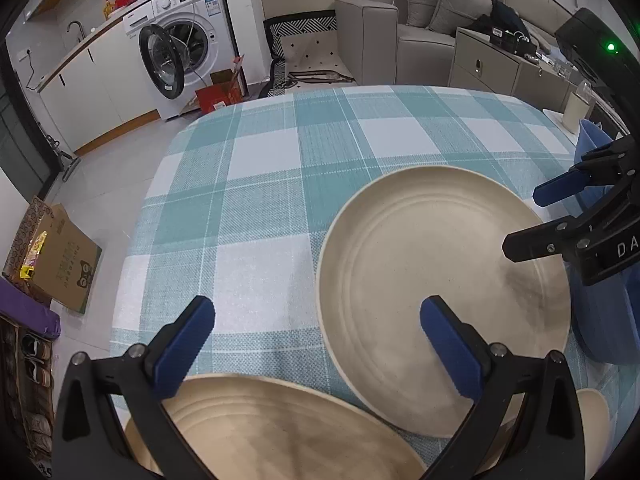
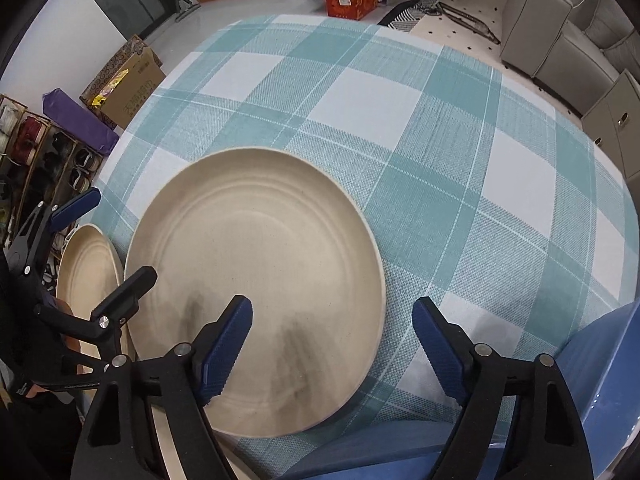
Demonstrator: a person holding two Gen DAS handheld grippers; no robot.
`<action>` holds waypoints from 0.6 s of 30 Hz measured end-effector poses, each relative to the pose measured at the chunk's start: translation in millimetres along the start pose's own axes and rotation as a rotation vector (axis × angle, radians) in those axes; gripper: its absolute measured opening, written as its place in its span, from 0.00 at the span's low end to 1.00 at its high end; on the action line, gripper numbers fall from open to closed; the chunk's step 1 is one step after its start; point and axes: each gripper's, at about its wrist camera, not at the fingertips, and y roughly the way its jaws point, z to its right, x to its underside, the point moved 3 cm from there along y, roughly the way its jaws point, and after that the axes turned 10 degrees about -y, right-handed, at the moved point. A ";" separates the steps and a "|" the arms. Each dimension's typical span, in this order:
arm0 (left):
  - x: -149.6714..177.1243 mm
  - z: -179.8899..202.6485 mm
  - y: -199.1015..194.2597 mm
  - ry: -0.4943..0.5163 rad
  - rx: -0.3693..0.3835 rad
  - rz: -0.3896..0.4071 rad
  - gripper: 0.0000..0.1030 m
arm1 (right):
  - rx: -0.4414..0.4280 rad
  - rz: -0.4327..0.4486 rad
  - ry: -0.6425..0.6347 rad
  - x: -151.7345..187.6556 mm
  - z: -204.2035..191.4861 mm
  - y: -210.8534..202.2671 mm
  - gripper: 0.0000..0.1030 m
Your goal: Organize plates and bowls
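A large cream plate [image 1: 440, 280] [image 2: 256, 264] lies on the checked tablecloth [image 1: 280, 184]. My right gripper [image 2: 334, 308] is open and straddles the plate's right rim: one finger hangs over the plate, the other over the cloth, and neither pad presses on it. It shows in the left wrist view as the right gripper [image 1: 526, 220] above the plate's right edge. A second cream plate [image 1: 280, 428] [image 2: 88, 276] lies nearer the table's left edge. My left gripper [image 1: 316, 308] [image 2: 118, 238] hovers open over it, holding nothing. A blue dish [image 1: 600, 320] [image 2: 600, 360] sits to the right.
A small cream rim [image 1: 594, 412] shows at the lower right. A pale cup [image 1: 576, 110] stands at the table's far right corner. Beyond the table's edge are a washing machine [image 1: 180, 52], a sofa [image 1: 400, 20], a cardboard box [image 2: 128, 84] and a shoe rack [image 2: 36, 152].
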 end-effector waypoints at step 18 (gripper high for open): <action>4.0 14.2 3.2 0.048 0.046 -0.034 0.83 | -0.030 -0.057 -0.008 1.4 -8.2 12.9 0.61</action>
